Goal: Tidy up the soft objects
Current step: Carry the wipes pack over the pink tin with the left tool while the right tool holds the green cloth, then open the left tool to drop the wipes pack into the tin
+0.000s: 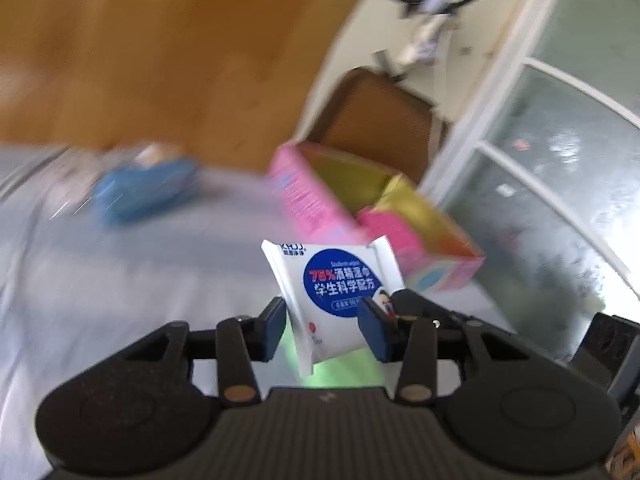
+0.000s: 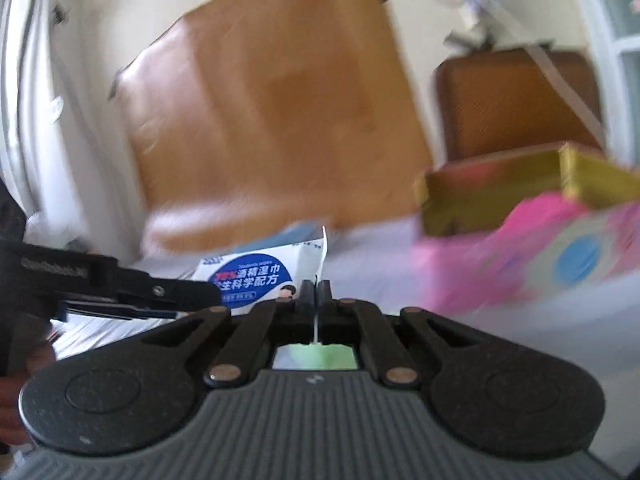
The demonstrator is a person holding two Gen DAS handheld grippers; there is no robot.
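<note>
A white wet-wipes packet (image 1: pixel 336 280) with a blue oval label stands upright between my left gripper's (image 1: pixel 322 308) blue pads, which press on its two sides. My right gripper (image 2: pixel 316 292) is shut on the thin sealed edge of the same packet (image 2: pixel 252 276), and its black finger (image 1: pixel 412 300) shows just right of the packet in the left wrist view. In the right wrist view the left gripper (image 2: pixel 192 300) reaches in from the left over the packet. An open pink box (image 1: pixel 320 200) with a gold inside lies on the bed just beyond, to the right (image 2: pixel 500 256).
A pale sheet (image 1: pixel 120 280) covers the bed. A blue soft item (image 1: pixel 140 192) lies at the back left, blurred. Behind are a wooden headboard (image 1: pixel 160 60), a brown chair (image 1: pixel 380 128) and a glass door (image 1: pixel 540 160) on the right.
</note>
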